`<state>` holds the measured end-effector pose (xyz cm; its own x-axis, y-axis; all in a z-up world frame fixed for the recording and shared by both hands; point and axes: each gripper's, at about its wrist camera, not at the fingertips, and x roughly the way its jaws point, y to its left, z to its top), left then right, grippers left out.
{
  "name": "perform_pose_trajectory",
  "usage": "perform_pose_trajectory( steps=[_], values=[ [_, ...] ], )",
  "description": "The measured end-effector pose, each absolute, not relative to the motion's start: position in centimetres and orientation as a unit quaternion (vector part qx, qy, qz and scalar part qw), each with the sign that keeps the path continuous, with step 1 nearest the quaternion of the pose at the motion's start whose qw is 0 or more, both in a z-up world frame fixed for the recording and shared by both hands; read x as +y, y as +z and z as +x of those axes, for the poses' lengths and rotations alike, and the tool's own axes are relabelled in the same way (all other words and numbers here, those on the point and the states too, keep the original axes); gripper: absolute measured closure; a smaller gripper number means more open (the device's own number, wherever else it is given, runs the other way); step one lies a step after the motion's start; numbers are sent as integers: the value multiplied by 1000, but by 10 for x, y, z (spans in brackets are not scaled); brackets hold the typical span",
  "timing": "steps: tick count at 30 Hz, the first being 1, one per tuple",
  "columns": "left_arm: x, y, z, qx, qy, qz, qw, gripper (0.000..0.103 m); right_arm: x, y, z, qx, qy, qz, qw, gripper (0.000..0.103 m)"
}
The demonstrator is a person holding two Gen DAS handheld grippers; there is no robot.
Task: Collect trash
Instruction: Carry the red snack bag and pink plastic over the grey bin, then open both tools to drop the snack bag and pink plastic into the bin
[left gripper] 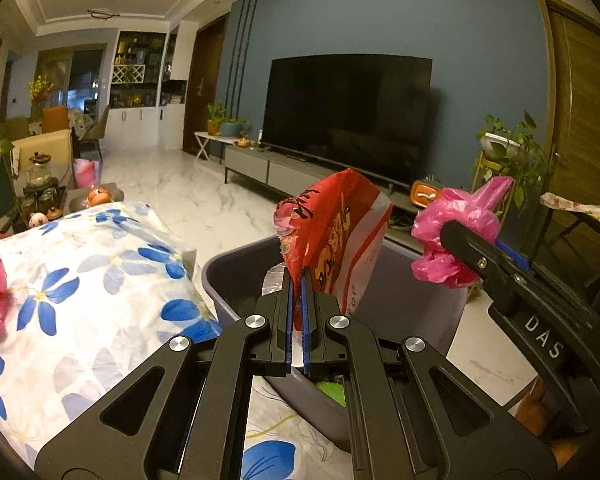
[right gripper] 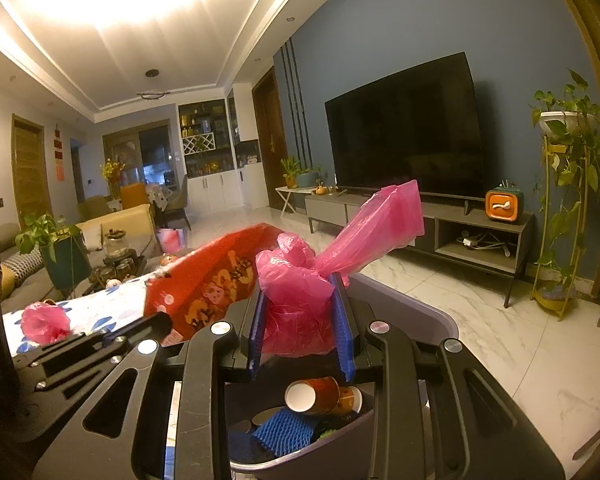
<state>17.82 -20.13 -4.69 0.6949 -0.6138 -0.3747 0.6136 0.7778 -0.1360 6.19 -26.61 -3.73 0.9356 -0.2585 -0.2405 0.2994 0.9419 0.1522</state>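
Observation:
My left gripper [left gripper: 297, 280] is shut on a red printed snack bag [left gripper: 332, 232] and holds it upright over the grey trash bin [left gripper: 416, 280]. My right gripper [right gripper: 302, 312] is shut on a crumpled pink plastic bag [right gripper: 300, 280], held over the same bin [right gripper: 412, 308]; it shows at the right of the left wrist view [left gripper: 452, 236]. The red bag shows left of it in the right wrist view [right gripper: 208, 284]. Inside the bin lie paper cups [right gripper: 316, 394] and blue foam netting [right gripper: 284, 428]. Another pink bag [right gripper: 46, 322] lies on the flowered cloth [left gripper: 80, 292].
The bin stands at the edge of the cloth-covered table. A TV [left gripper: 348, 112] on a low cabinet [right gripper: 480, 236] stands against the blue wall. A plant stand [right gripper: 564, 200] is at the right. A tea table with jars [left gripper: 40, 188] and sofa are at the left.

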Motion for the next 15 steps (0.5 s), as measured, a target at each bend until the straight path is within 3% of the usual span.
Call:
perform_pose_trajectory(
  steps=[13,15],
  values=[
    [-207,-61,185,229,-341,3,912,99,-269,-42,72,121,-137,102,978,71],
    [-206,-63,191,240,-338,-2,910,88,-269,-42,74,123,-135,102,978,71]
  ],
)
